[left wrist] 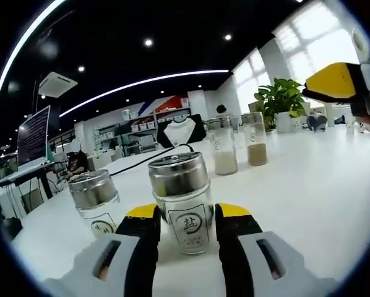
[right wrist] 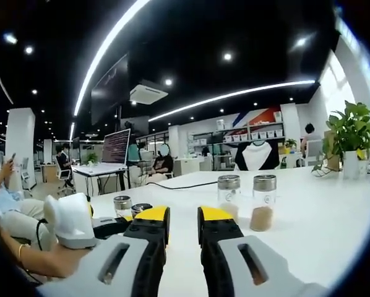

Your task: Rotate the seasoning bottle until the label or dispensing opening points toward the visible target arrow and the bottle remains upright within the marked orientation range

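A glass seasoning bottle [left wrist: 185, 207] with a metal lid stands upright on the white table [left wrist: 309, 185]. Its label with a black character faces the left gripper view's camera. My left gripper [left wrist: 188, 218] is shut on it, a yellow-tipped jaw pressed to each side. My right gripper [right wrist: 183, 224] hovers above the table with a narrow gap between its jaws and nothing in it. Its yellow tip [left wrist: 336, 80] enters the left gripper view at upper right. In the right gripper view the left gripper [right wrist: 70, 226] sits at lower left, with two metal lids [right wrist: 132, 206] just beyond it.
A second lidded bottle [left wrist: 95, 198] stands close to the left of the held one. Two taller bottles [left wrist: 224, 145] [left wrist: 255, 137] with powder stand farther back, also seen as bottles [right wrist: 228, 195] [right wrist: 263, 201]. A black cable [left wrist: 154, 156] crosses the table. A potted plant [left wrist: 281, 99] stands at the far edge.
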Demonstrator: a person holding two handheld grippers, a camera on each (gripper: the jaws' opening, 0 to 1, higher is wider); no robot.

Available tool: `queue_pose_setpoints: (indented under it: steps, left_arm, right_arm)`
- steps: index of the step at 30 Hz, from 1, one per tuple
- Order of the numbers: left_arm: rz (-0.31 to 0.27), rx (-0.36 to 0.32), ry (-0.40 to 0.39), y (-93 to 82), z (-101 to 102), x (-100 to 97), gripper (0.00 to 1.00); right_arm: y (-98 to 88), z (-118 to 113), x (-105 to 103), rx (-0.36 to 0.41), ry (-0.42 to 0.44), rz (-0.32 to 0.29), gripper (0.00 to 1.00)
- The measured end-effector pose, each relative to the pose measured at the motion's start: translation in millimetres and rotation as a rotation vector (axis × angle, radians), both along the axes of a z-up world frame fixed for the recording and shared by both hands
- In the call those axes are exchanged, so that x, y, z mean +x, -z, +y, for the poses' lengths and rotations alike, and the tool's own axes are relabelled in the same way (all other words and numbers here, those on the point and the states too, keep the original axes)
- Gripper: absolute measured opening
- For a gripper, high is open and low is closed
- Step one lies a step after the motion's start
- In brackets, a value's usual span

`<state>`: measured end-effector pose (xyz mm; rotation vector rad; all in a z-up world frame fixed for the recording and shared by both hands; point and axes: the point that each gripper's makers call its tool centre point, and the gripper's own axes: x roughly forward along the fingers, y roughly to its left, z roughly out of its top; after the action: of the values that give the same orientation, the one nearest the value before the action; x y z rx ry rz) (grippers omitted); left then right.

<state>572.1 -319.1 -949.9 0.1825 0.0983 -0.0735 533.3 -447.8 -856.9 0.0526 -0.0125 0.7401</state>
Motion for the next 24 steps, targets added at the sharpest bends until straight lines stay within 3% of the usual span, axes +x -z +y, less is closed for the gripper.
queue_pose_setpoints:
  steps: [16, 24]
  left_arm:
    - [0.009, -0.02, 0.013, 1.2, -4.8, -10.9, 0.41]
    - [-0.009, -0.013, 0.024, -16.3, -4.9, -23.7, 0.42]
  right_arm:
    - [4.3, -3.0, 2.7, -0.003, -0.005, 0.005, 0.15]
    - [5.2, -5.7, 1.8, -0.007, -0.006, 0.005, 0.16]
